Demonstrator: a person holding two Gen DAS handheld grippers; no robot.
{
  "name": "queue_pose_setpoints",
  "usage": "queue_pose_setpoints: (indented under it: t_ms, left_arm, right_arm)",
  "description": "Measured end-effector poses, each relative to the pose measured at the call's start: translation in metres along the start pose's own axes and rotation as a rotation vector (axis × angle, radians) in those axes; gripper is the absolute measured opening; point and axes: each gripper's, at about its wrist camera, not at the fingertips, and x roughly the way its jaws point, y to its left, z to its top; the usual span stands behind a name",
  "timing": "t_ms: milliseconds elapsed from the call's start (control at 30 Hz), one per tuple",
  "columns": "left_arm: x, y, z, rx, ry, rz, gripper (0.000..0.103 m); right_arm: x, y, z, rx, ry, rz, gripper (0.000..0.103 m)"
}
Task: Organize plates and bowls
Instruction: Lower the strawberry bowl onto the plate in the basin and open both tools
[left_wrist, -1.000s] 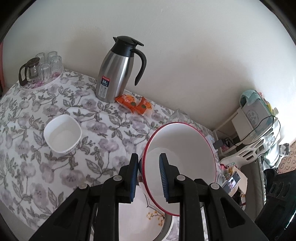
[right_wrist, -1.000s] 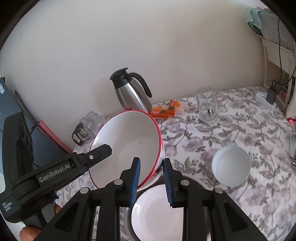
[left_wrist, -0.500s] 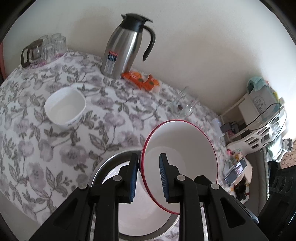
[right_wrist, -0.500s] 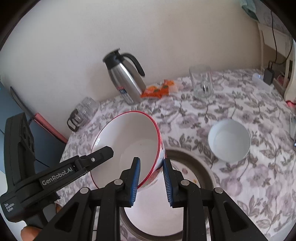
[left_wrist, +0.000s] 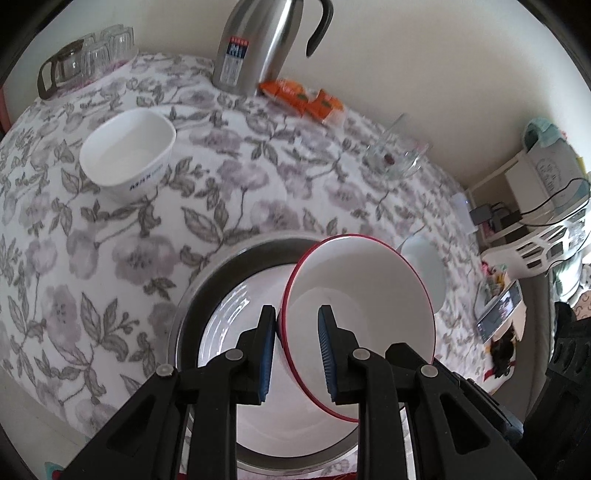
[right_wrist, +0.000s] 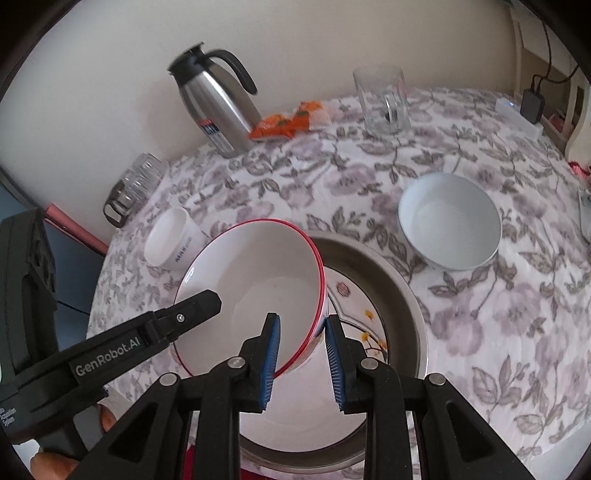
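Floral tablecloth (left_wrist: 122, 240): red-rimmed bowl (left_wrist: 354, 314) tilted over steel basin (right_wrist: 402, 295); left gripper (left_wrist: 297, 354) and right gripper (right_wrist: 301, 363) each straddle rim, contact unclear; plate (left_wrist: 229, 317) beneath partly hidden

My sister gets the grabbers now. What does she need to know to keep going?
Left gripper: shut on the rim of the red-rimmed bowl.
Right gripper: pinching the opposite rim of that bowl, so both hold it, tilted, above the steel basin.
A flowered plate already lies in the basin.
Still loose on the tablecloth: the square white bowl on the left, the round pale bowl on the right.
Done: plate in basin, big bowl lifted.
Left: probably set this bowl down on the plate, then gather the two small bowls.
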Motion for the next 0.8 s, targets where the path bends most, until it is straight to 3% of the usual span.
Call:
queue_pose_setpoints:
  t_ms: [400, 800]
  left_arm:
    - [0.024, 0.005, -0.004, -0.004, 0.076, 0.049, 0.024]
    - [0.026, 0.006, -0.003, -0.006, 0.078, 0.056, 0.024]
  right_arm:
    - [0.023, -0.004, -0.004, 0.002, 0.072, -0.026, 0.027]
    - [0.032, -0.005, -0.005, 0.005, 0.093, -0.025, 0.027]
